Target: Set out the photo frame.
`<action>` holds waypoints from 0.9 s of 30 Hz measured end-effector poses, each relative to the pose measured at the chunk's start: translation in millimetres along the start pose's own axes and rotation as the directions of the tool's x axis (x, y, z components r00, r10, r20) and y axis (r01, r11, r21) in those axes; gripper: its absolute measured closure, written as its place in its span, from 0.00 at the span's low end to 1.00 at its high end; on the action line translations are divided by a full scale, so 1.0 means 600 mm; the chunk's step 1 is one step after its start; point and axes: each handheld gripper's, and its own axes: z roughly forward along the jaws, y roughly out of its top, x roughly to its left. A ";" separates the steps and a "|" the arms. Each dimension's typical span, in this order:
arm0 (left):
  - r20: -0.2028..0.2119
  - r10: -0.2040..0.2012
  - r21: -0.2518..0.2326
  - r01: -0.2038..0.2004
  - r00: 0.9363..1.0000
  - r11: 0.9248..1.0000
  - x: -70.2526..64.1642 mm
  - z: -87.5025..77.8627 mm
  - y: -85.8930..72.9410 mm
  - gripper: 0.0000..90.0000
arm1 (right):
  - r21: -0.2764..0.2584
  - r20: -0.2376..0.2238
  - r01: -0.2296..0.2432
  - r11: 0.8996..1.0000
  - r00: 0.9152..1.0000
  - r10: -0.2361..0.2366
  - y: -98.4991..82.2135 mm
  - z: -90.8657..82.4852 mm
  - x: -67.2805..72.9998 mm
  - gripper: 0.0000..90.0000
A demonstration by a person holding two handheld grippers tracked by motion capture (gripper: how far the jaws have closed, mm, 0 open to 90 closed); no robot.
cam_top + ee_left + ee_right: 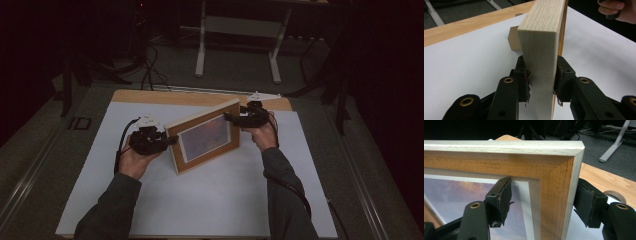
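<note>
A wooden picture frame (205,137) with a pale outer edge and a purple-orange picture stands upright and slightly tilted on the white mat (200,200). My left gripper (170,141) is shut on the frame's left edge. In the left gripper view both pads (560,80) press the pale wood (541,37) from either side. My right gripper (232,118) is at the frame's upper right corner. Its jaws stand wide around the right rail (554,195), one pad (505,195) in front of the glass and the other behind the edge, with no grip showing.
The mat covers a wooden table whose bare far edge (165,96) has a round hole (615,193). A small wooden block (514,40) sits behind the frame. Beyond the table are white desk legs (200,50) and cables (150,70) on the dark floor.
</note>
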 end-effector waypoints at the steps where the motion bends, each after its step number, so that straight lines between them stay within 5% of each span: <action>1: 0.000 0.000 0.000 0.000 1.000 1.000 0.000 0.000 0.000 0.78 | 0.000 0.000 0.000 1.000 1.000 0.000 0.000 0.000 0.000 0.38; 12: 0.025 -0.072 -0.015 0.072 0.997 0.997 0.016 0.021 0.011 0.78 | -0.005 0.037 -0.025 1.000 0.999 0.025 -0.009 -0.018 -0.007 0.44; 27: 0.036 -0.078 -0.016 0.078 0.996 0.997 0.025 0.042 0.020 0.75 | -0.023 0.035 -0.089 0.996 0.995 0.090 -0.027 -0.045 -0.029 0.60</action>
